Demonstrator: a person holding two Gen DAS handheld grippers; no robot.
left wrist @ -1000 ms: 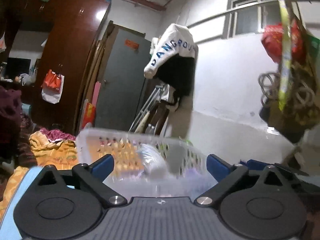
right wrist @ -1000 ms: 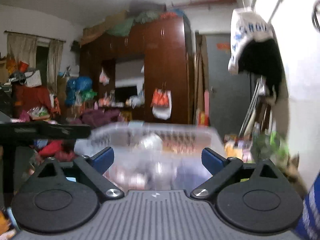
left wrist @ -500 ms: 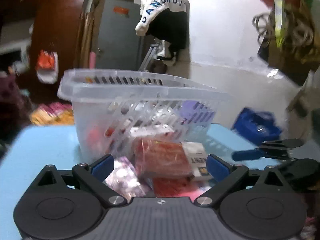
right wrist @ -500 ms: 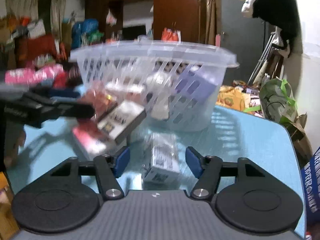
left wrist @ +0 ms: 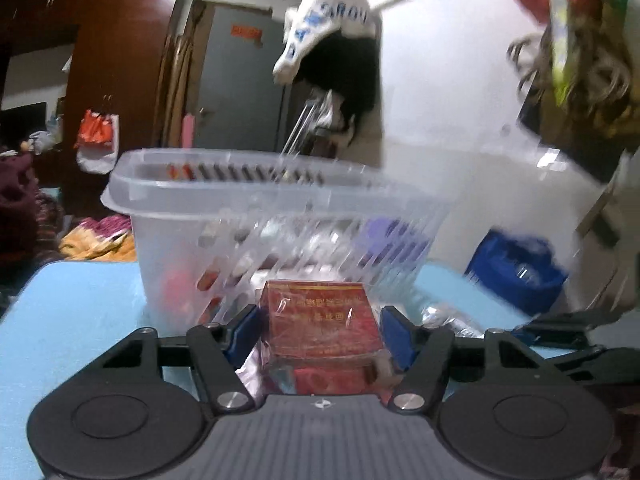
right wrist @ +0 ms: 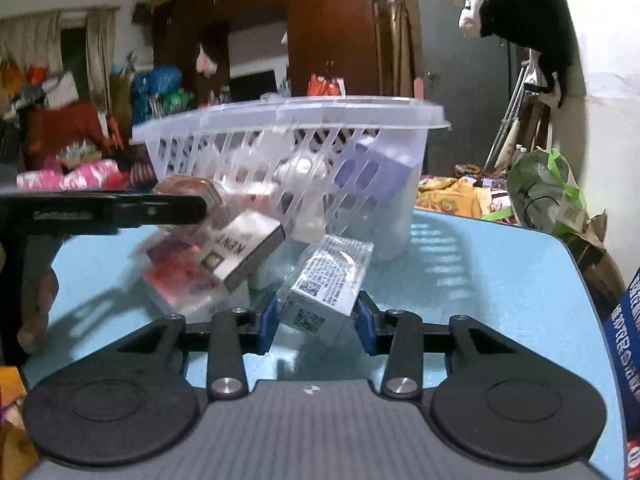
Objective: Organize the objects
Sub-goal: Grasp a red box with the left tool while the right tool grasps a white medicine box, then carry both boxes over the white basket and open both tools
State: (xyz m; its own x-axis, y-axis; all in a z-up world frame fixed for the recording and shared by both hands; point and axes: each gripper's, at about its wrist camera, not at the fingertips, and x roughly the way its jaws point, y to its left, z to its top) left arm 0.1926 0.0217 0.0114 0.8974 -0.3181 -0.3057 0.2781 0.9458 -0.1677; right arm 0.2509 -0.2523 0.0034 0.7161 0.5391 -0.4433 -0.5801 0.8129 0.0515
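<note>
Half a second ago both grippers stood wide apart over the pile; now each has closed in on a box. The clear slotted basket [left wrist: 248, 208] stands on the light blue surface [right wrist: 500, 280], much as before in both views, with several items showing through its slots, among them a purple box [right wrist: 372, 176]. In front of the basket lies a loose pile of packs: a white and grey carton [right wrist: 240, 248] leans tilted on pink wrapped packs [right wrist: 180, 284].

The left gripper [left wrist: 320, 336] has narrowed from its earlier wide spread and now clamps a red wrapped box [left wrist: 320, 324] between its blue pads, just in front of the basket wall. The right gripper [right wrist: 316, 320], already partly closed before, now squeezes a white box [right wrist: 324, 288] printed with codes, tilted, close to the basket's near corner. In the right view the left gripper's black finger [right wrist: 160, 210] reaches across the pile.
</note>
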